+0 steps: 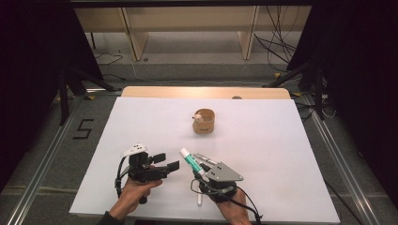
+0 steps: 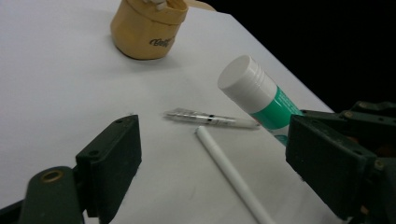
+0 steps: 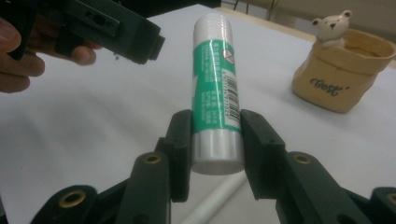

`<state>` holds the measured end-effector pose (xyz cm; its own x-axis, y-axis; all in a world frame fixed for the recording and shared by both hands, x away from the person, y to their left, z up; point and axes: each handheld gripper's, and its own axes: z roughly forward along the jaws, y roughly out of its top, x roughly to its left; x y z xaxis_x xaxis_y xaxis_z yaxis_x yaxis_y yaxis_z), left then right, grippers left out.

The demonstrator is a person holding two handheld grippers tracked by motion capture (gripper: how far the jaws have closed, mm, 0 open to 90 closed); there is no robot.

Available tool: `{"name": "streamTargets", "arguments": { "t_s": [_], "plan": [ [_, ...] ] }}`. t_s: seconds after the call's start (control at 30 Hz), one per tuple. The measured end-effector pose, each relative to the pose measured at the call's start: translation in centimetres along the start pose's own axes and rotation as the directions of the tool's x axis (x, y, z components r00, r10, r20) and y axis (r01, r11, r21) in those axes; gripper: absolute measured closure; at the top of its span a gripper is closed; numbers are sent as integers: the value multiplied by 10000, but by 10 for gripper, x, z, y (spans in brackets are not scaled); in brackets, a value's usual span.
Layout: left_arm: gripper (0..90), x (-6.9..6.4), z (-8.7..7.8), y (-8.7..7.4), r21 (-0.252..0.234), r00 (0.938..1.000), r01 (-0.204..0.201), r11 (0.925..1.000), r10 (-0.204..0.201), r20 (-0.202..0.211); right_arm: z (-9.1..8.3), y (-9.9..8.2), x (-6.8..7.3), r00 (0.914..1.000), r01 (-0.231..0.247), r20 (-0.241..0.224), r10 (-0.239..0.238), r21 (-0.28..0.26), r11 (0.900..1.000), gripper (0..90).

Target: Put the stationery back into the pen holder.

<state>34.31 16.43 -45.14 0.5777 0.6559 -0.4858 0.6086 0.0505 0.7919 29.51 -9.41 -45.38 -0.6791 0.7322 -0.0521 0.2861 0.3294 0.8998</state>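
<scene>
Fingers (image 3: 252, 144) of the right gripper (image 3: 217, 149) clamped on a green-and-white glue stick (image 3: 215, 88), raised off the table (image 3: 93, 140), near a tan pouch (image 3: 334, 81) with a bear figure (image 3: 331, 28).

Left gripper (image 2: 212, 158) spread apart, nothing between; below, a white stick (image 2: 229, 170) and clear pen (image 2: 210, 118).

High up: both grippers near the front edge, well short of the pouch.

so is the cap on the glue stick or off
On. The white cap still covers the end of the glue stick, which the right gripper clamps.
</scene>
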Motion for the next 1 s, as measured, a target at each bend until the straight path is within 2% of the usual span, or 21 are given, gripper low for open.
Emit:
{"name": "streamTargets", "arguments": {
  "t_s": [0.03,0.13,0.23,0.33,0.37,0.4,0.43,0.47,0.57,0.63,0.73,0.77,0.83,0.87,0.9,0.93,0.97,1.0],
  "plan": [
    [178,0,0,0,0,10000,0,10000,0,0,-1,0,-1,10000,-2,20,2,-62,10000,664],
    [181,-3,5,6,-123,9984,407,9991,-402,404,-3,0,-2,10000,-13,35,14,-125,9999,664],
    [184,-5,8,10,-159,9972,534,9984,-524,541,-4,-1,-2,10000,0,35,1,-226,9997,664],
    [190,-9,16,17,-49,9907,935,9956,-925,996,-6,0,-2,9998,114,146,-108,-419,9991,664],
    [192,-9,16,17,-49,9907,935,9956,-925,996,-7,0,-2,9998,147,174,-139,-470,9988,664],
    [193,-10,20,19,13,9848,1207,9927,-1200,1253,-8,1,-2,9997,200,176,-190,-532,9984,664],
    [195,-10,20,19,13,9848,1207,9927,-1200,1253,-8,1,-2,9997,200,176,-190,-532,9984,664],
    [195,-10,22,20,12,9819,1347,9909,-1337,1341,-9,1,-1,9996,199,224,-187,-541,9983,664],
    [219,-8,27,23,37,9667,1984,9801,-1963,1642,-11,1,-1,9989,324,359,-301,-667,9972,664],
    [235,-7,29,24,58,9582,2248,9744,-2221,1805,-10,1,0,9987,376,372,-351,-682,9970,664],
    [262,-8,33,25,105,9526,2442,9697,-2419,1844,-10,0,0,9985,405,394,-379,-691,9968,664],
    [272,-8,33,25,105,9526,2442,9697,-2419,1844,-10,0,0,9985,405,394,-379,-691,9968,664],
    [291,-7,36,23,155,9419,2734,9618,-2710,1986,-10,0,0,9983,411,449,-379,-724,9965,664],
    [302,-6,38,21,242,9261,3093,9506,-3069,2194,-10,0,0,9981,438,469,-404,-734,9963,664],
    [312,-6,38,20,321,9204,3212,9465,-3200,2248,-10,0,0,9980,436,495,-400,-747,9963,664],
    [323,-6,38,20,321,9204,3212,9465,-3200,2248,-10,0,0,9981,434,479,-399,-743,9963,664],
    [323,-5,39,19,317,9154,3322,9427,-3303,2300,-10,0,0,9981,434,479,-399,-743,9963,664],
    [355,-5,40,18,381,9039,3542,9344,-3525,2422,-9,0,0,9977,481,509,-445,-719,9962,664]
  ]
}}
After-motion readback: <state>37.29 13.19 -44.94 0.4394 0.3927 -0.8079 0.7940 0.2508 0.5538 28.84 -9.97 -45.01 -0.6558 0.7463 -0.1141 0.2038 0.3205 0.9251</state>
